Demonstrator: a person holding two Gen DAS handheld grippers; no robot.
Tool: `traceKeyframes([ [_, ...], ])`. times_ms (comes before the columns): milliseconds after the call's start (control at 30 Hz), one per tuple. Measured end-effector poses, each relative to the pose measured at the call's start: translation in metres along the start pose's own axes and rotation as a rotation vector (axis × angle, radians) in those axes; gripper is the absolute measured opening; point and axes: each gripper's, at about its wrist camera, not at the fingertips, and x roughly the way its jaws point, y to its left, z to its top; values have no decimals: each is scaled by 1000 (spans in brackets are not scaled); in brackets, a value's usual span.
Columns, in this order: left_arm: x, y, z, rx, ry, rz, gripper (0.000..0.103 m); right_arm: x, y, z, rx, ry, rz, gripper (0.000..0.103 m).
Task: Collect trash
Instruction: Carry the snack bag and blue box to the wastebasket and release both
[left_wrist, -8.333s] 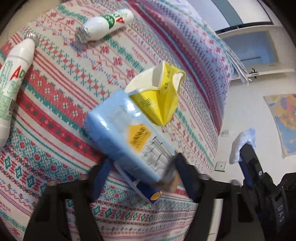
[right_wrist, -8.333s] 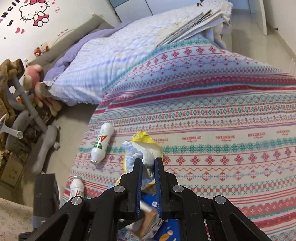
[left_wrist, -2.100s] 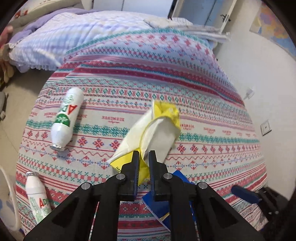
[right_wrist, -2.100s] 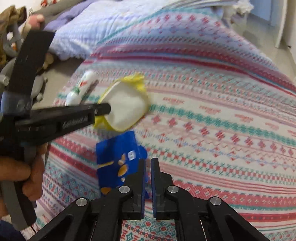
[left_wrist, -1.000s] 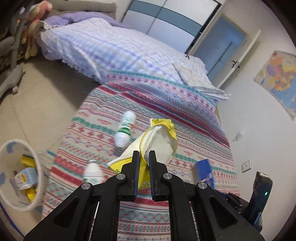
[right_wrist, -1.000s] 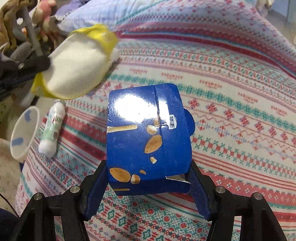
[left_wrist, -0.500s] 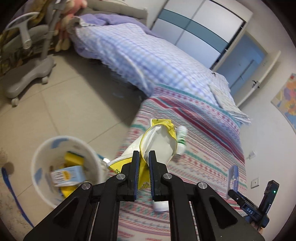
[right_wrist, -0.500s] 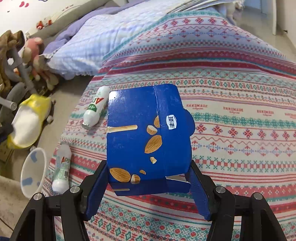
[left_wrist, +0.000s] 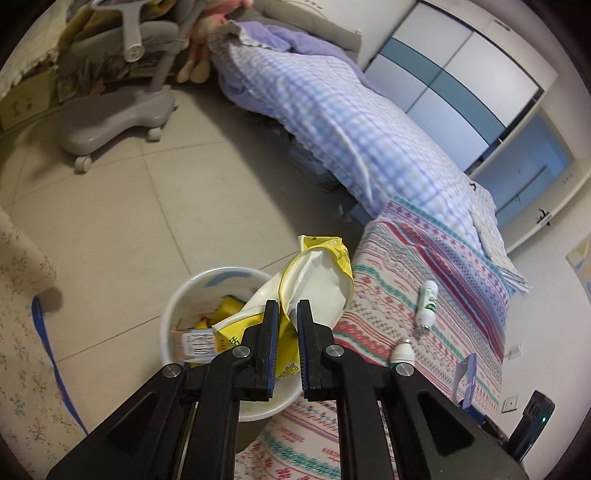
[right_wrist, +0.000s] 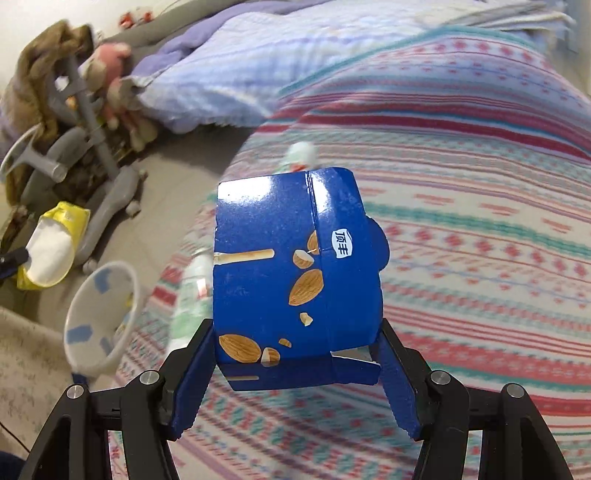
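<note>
Since a second ago you have carried the left tool (left_wrist: 284, 314) off the patterned bedspread (left_wrist: 436, 280) and out over the floor (left_wrist: 110, 206); the white bin (left_wrist: 177, 306) that sat low at the left edge of its view then now lies directly under the tool. The left tool's jaws stand narrow, pinched on the yellow-and-white wrapper (left_wrist: 317, 280), which hangs above the bin's mouth, not inside it. Cartons and yellow scraps already lie in the bin.

Your right tool (right_wrist: 295, 369) grips the blue almond-print box (right_wrist: 295, 273) across its lower end, jaws set wide with both pads pressed to the box sides. The box is held clear above the bedspread (right_wrist: 480, 229), as it was a second ago. In the right view the bin (right_wrist: 99, 321) appears to the lower left beside the bed edge, and the wrapper (right_wrist: 51, 251) shows further left, well apart from the box.

Two white bottles with green labels remain on the bedspread: one (left_wrist: 426, 301) lying out on the pattern, the other (left_wrist: 402, 350) nearer the bed edge, just beside the left tool's right arm. In the right view both are blurred and partly hidden behind the box.

A grey wheeled chair base (left_wrist: 114, 114) stands on the floor beyond the bin. A blue checked quilt (left_wrist: 332, 122) covers the far part of the bed.
</note>
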Motion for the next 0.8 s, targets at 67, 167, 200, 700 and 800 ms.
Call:
traceKeyframes([
  [67, -1, 5, 1, -12, -5, 0, 10, 7, 12, -1, -20, 11, 14, 70],
  [167, 0, 12, 6, -27, -10, -3, 10, 18, 37, -6, -62, 31, 40, 70],
  [200, 0, 14, 6, -30, -11, -4, 10, 23, 49, -8, -87, 37, 48, 70],
  [700, -2, 40, 14, -102, -40, 17, 10, 99, 193, -9, -309, 86, 164, 71],
  [800, -1, 43, 14, -111, -42, 22, 10, 113, 211, -7, -299, 96, 164, 71],
])
